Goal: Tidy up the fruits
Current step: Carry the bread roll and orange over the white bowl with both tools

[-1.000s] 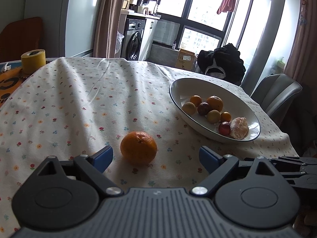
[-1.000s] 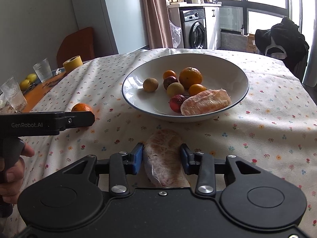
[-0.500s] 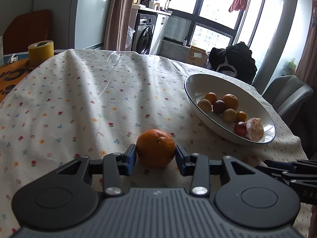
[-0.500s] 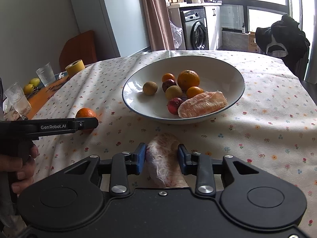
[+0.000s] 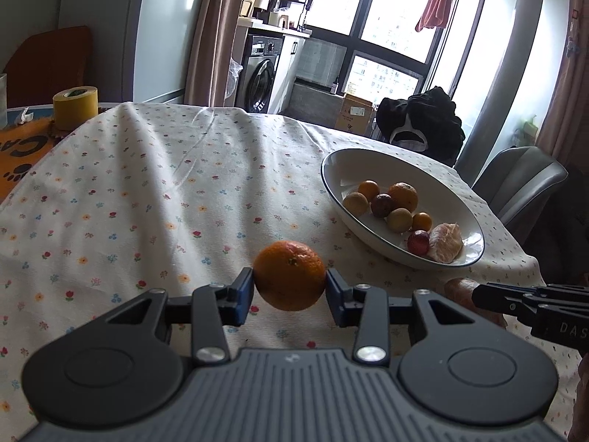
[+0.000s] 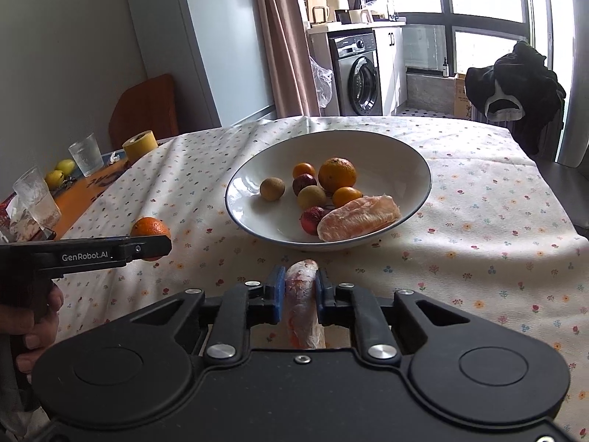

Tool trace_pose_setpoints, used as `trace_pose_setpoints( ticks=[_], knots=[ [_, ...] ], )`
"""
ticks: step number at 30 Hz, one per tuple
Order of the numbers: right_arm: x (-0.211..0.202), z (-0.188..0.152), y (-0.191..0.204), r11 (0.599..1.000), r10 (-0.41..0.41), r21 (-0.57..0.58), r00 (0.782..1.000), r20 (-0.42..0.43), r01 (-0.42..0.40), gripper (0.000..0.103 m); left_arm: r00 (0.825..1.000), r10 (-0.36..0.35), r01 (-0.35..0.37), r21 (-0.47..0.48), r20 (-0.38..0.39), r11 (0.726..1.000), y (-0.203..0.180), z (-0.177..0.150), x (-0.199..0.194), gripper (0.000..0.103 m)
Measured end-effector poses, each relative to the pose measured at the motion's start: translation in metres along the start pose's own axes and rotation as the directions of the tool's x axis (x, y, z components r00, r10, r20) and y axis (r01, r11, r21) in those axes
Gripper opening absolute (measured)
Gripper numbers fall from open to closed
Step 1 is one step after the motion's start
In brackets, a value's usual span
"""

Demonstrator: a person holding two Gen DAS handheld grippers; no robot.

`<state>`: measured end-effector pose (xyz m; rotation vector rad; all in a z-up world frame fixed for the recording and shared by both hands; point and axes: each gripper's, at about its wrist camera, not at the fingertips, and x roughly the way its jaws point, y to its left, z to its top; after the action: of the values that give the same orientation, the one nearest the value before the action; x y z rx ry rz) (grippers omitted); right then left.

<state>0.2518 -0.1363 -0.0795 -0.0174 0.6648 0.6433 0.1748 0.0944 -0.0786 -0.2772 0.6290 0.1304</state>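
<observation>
My left gripper [image 5: 289, 291] is shut on a whole orange [image 5: 289, 275], which hangs a little above the flowered tablecloth. From the right wrist view the same orange [image 6: 149, 228] shows behind the left gripper's fingers [image 6: 143, 248]. My right gripper [image 6: 300, 291] is shut on a peeled citrus segment [image 6: 303, 294], in front of the white bowl [image 6: 416, 169]. The bowl [image 5: 342, 162] holds several small fruits and another peeled segment [image 6: 359, 217]. In the left wrist view, the right gripper's fingers [image 5: 515, 300] hide most of the held segment [image 5: 460, 289].
A yellow tape roll [image 5: 75, 107] and an orange mat sit at the far left of the table. Two drinking glasses [image 6: 86, 154] and two lemons [image 6: 64, 167] stand beyond the cloth's left edge. A grey chair [image 5: 522, 180] stands past the bowl. A hand [image 6: 33, 324] holds the left gripper.
The left gripper shut on the orange and lifted it off the cloth. The right gripper squeezed the peeled segment narrower and rose with it.
</observation>
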Motion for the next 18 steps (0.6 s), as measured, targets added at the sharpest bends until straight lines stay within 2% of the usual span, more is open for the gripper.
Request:
trace_pose_setpoints(
  ticks=[18],
  knots=[
    [-0.029, 0.013, -0.016, 1.000, -0.014, 0.027, 0.996, 0.087, 0.012, 0.015, 0.997, -0.040, 0.038, 0.042, 0.062, 0.998, -0.028, 0.013, -0.029, 0.040]
  ],
)
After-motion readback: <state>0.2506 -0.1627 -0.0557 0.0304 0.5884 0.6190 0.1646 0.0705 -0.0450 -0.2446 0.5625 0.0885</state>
